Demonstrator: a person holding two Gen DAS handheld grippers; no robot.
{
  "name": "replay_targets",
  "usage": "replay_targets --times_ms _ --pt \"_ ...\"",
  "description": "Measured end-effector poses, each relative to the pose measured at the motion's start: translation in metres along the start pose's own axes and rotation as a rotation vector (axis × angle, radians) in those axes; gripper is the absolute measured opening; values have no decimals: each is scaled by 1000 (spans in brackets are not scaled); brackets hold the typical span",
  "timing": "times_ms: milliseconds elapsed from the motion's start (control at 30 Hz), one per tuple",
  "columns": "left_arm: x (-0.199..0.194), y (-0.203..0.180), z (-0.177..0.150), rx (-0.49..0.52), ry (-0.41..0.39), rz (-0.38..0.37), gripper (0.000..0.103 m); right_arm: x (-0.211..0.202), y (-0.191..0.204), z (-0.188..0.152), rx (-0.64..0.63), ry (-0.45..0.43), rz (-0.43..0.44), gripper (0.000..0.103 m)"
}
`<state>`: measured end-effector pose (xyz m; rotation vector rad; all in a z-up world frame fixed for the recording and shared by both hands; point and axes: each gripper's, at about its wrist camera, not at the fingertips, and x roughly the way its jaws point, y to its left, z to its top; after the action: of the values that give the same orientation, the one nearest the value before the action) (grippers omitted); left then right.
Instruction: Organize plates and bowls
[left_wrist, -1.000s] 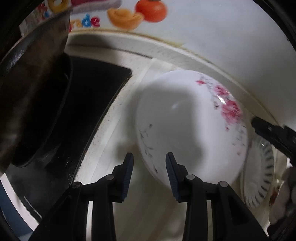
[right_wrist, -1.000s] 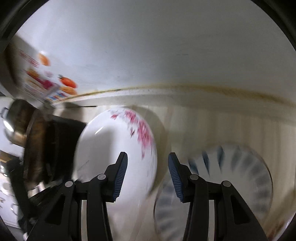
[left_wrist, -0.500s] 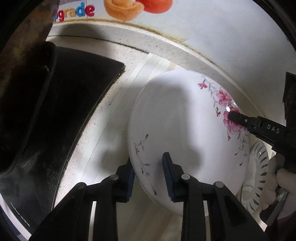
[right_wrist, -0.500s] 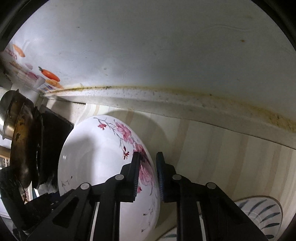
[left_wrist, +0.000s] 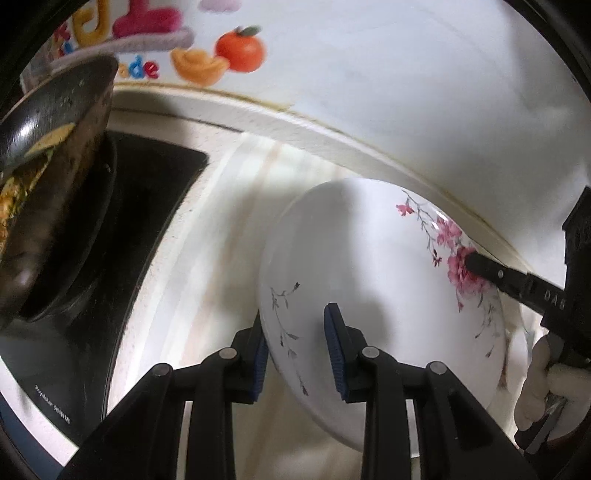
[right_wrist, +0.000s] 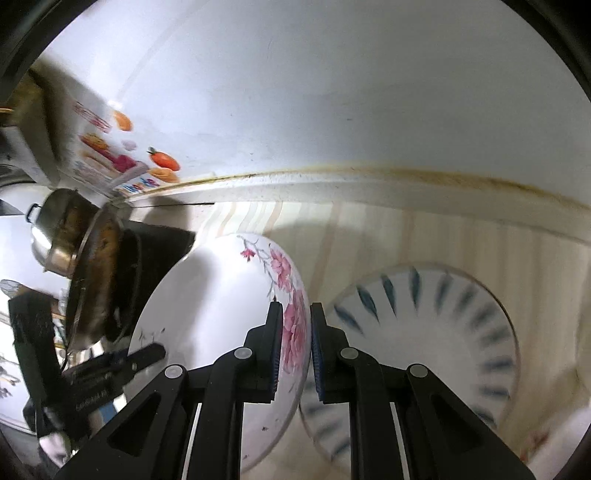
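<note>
A large white plate with pink blossoms (left_wrist: 369, 295) (right_wrist: 207, 325) is held tilted above the striped counter by both grippers. My left gripper (left_wrist: 295, 325) is shut on its near-left rim, one blue pad under the rim and one on the face. My right gripper (right_wrist: 293, 325) is shut on the opposite rim, right over the pink flowers; it also shows in the left wrist view as a black finger (left_wrist: 495, 273) on the blossoms. A white plate with blue leaf marks (right_wrist: 436, 332) lies on the counter to the right, below the lifted one.
A black cooktop (left_wrist: 122, 236) with a dark wok (left_wrist: 48, 184) of food sits to the left. Behind it stands a steel pot (right_wrist: 55, 236). The white wall with fruit stickers (left_wrist: 221, 55) runs close behind the counter. A gloved hand (left_wrist: 543, 387) holds the right gripper.
Both grippers closed onto the flowered plate's rims, first the left and then the right. The plate has since come up off the counter and away from the blue-marked plate.
</note>
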<state>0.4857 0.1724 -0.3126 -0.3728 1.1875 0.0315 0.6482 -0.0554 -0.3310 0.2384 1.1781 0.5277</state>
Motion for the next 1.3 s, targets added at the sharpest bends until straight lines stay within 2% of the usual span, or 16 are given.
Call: replay_targets --times_ms 133,333,433,533,733,933,1100,1300 --pt "-19 -24 -15 65 3 -40 26 -52 -14 -39 35 -20 21 16" --pt "-46 -60 -59 150 18 -71 26 -120 -41 -109 116 -55 73 16" --pt "-51 -79 -84 193 48 -93 26 -148 -53 -147 151 -68 77 16" --pt "-41 -94 -100 235 103 -101 26 -170 -70 -186 199 -67 72 16" --pt "-16 -127 -150 340 239 -91 26 -173 -110 -253 269 -9 21 16" --pt "10 -140 -169 402 304 -50 26 -150 -141 -297 341 57 -4 16" --pt "23 -147 -173 433 328 -20 26 -144 -151 -313 366 62 0 16" --pt "30 -156 -177 455 332 4 26 -142 -154 -314 366 55 -22 16"
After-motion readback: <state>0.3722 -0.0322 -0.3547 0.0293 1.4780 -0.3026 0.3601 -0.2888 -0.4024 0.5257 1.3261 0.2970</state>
